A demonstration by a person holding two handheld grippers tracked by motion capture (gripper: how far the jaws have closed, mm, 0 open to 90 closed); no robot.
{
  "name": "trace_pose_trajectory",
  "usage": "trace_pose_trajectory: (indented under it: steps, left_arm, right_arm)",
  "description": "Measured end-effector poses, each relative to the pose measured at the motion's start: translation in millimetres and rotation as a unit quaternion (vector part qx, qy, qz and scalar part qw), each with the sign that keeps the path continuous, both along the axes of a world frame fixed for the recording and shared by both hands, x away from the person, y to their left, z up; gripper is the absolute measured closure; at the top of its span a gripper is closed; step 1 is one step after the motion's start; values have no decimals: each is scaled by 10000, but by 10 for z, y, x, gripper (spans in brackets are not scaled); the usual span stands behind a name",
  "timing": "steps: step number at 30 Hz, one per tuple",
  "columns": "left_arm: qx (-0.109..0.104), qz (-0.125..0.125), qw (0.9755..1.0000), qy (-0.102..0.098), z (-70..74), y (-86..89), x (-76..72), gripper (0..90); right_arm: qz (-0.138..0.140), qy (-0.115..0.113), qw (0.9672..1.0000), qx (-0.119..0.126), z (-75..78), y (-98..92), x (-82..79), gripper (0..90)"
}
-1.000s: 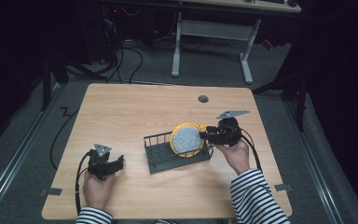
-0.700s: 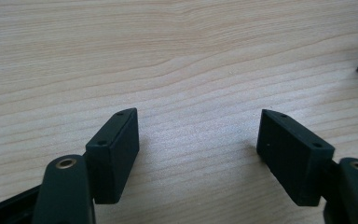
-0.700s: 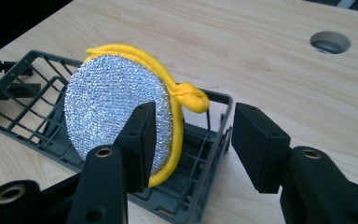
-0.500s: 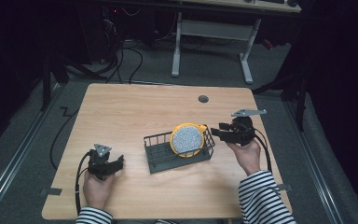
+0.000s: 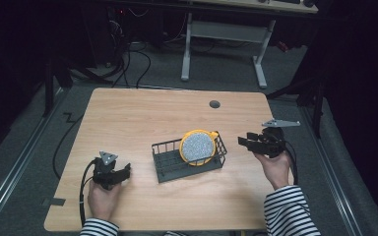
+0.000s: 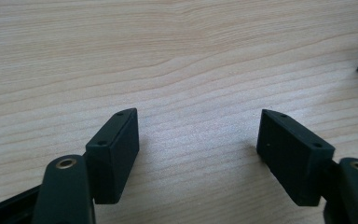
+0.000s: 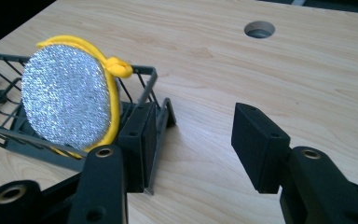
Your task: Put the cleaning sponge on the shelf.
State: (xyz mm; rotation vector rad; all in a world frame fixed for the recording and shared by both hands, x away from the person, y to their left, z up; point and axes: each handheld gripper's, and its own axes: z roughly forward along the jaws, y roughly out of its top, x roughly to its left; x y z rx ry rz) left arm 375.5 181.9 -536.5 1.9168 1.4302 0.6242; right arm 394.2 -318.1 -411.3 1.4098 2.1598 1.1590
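Observation:
A round scouring pad (image 5: 197, 146), silver-faced with a yellow rim, stands on edge in the right end of a dark wire basket (image 5: 170, 164) at mid-table. In the right gripper view the pad (image 7: 65, 98) leans in the basket (image 7: 145, 88) at left, with its yellow knot on top. My right gripper (image 5: 242, 142) is open just right of the basket, pointing at it, and its jaws (image 7: 196, 116) hold nothing. Over bare wood at the table's front left, my left gripper (image 5: 126, 172) is also open and empty (image 6: 198, 135).
The wooden table (image 5: 142, 118) has a round cable hole (image 5: 214, 104) near its far edge, also seen as a hole (image 7: 259, 29) in the right gripper view. Cables and a desk frame (image 5: 224, 34) lie on the dark floor beyond.
My right gripper has drawn back to the right, away from the pad and the basket. The pad stays upright in the basket. The left gripper has not moved.

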Motion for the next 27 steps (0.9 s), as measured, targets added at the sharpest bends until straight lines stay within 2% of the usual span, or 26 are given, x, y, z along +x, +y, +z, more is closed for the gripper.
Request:
trace_pose_trajectory:
  steps: [9, 25, 27]
  left_arm:
    - [2, 4, 10000, -3, -1, -2, -5, 301]
    - [3, 5, 10000, -5, -1, -2, -7, 301]
    - [3, 3, 10000, -3, -1, -2, -6, 301]
  right_arm:
    - [-165, 152, 9997, -35, -141, -160, -76, 494]
    - [-519, 76, 9985, 162, -272, -400, -223, 486]
    - [-547, 80, 9984, 120, -288, -417, -238, 485]
